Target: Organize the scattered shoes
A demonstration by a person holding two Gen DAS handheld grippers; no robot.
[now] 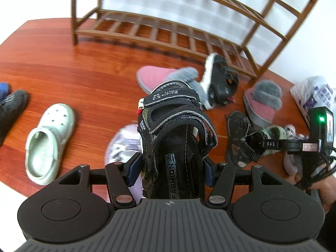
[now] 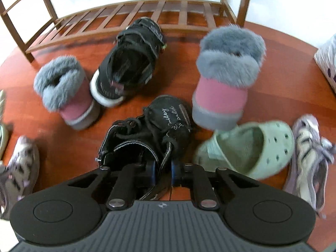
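left gripper (image 1: 171,168) clamped the black velcro-strap sandal (image 1: 176,134) off the red wooden floor (image 1: 84,67), its heel cut off. right gripper (image 2: 163,173) pinched shut on the black lace-up shoe's (image 2: 147,134) collar, mid-floor, pads mostly hidden.

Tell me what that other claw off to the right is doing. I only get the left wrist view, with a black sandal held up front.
Observer: The right claw is shut on one side wall of a black lace-up shoe on the floor.
Operator: Anything odd about that shoe?
Observer: Pale handwritten-style script runs across its toe.
Operator: What sits next to it?
Observer: A mint clog lies close on its right, heel end toward it.
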